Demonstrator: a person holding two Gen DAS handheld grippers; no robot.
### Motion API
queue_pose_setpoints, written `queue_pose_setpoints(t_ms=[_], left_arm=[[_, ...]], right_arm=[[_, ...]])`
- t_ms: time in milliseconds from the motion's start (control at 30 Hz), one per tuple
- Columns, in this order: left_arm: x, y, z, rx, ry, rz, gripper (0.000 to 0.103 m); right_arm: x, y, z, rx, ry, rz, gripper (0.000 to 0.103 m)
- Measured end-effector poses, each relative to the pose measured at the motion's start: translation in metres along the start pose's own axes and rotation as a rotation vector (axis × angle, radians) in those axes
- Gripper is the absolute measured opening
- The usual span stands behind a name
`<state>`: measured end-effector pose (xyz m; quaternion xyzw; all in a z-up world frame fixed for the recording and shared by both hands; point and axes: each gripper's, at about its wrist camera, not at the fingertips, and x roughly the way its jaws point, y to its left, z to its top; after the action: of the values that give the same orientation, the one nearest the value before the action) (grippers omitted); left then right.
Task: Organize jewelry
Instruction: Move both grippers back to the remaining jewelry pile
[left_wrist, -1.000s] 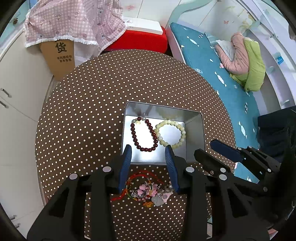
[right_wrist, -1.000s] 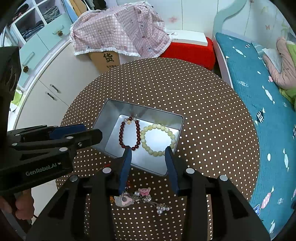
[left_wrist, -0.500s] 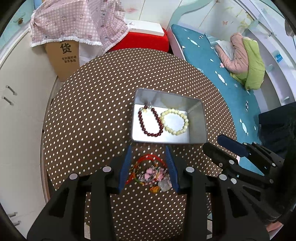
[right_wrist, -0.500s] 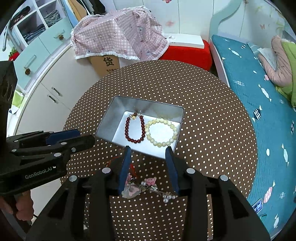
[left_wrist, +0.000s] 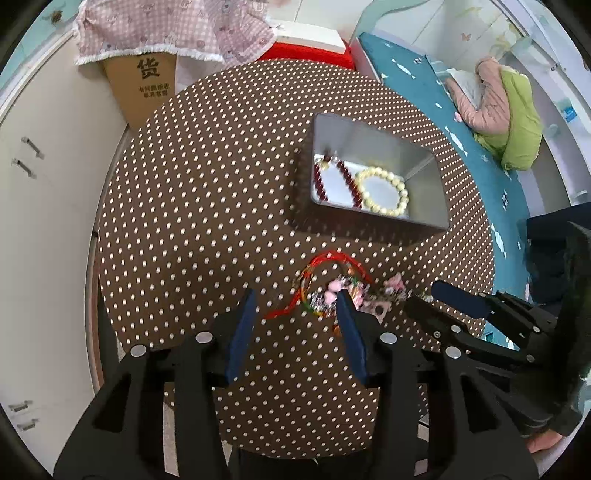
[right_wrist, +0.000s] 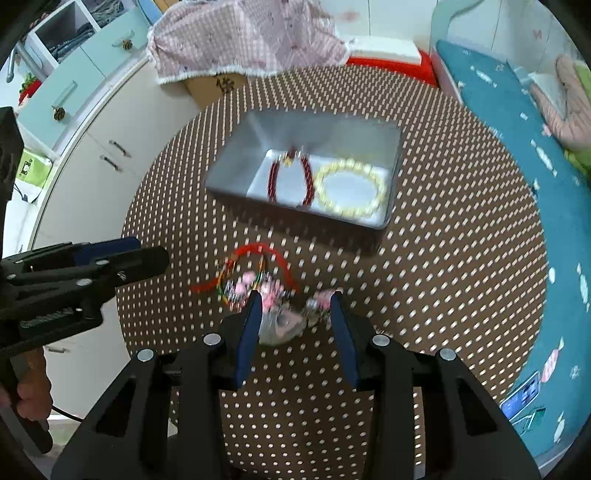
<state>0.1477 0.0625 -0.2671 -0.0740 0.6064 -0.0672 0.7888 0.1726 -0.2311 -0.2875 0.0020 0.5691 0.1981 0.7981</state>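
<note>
With both claws angled steeply down over the round brown polka-dot surface, nothing is gripped on either side.

Left claw: jaws partly apart and just been opening further. The red cord of the loose jewelry tangle trails on the cloth between the fingertips, and the right blue fingertip overlaps the tangle's near edge. No pad presses on anything.

Right claw: jaws part-open, steady width. A pale pink charm and small beads from the same tangle lie between the pads on the cloth. Frame is motion-blurred, so I can't tell if a pad touches them; no visible pinch.

Jewelry tangle: red cord loop, multicolour thread, pink charms, small silver beads. It lies on the near side of the surface, just in front of the tin, apart from it.

Metal tin: open, rectangular, toward the far right side of the surface. Inside, flat on its bottom, are a dark red bead bracelet on the left and a cream bead bracelet on the right, touching or nearly so.

From the right wrist view, the left claw comes in from the left edge, with a person's hand on its handle.

Off the surface: cardboard box under pink checked cloth at the far side, teal bed on the right.
</note>
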Motion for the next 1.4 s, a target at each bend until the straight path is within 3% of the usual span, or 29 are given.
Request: queue_pose_setpoints(t_ms=[200,467,600,800,1200,1400], left_arm=[[0.005,0.011,-0.012,-0.017,0.026,0.005,0.057],[0.009,0.027,-0.024,-0.050,0.062,0.033,0.070],[0.010,0.029,-0.027,-0.055,0.076,0.039,0.071],[0.017,0.024,-0.030,-0.036,0.100,0.045,0.071],[0.036,0.003,-0.022,0.011,0.131,-0.008,0.071],[0.056,-0.026,-0.015,0.038,0.161,-0.048,0.071]], right_arm=[[0.017,0.001,-0.008,0.010,0.054,0.041,0.036],[0.038,0.006,-0.007,-0.017,0.107,0.034,0.036],[0.044,0.008,-0.002,-0.004,0.116,0.026,0.035],[0.048,0.008,0.010,0.006,0.107,0.017,0.015],[0.034,0.003,0.010,0.008,0.057,0.027,0.014],[0.011,-0.008,0.006,0.040,0.013,0.029,0.014]])
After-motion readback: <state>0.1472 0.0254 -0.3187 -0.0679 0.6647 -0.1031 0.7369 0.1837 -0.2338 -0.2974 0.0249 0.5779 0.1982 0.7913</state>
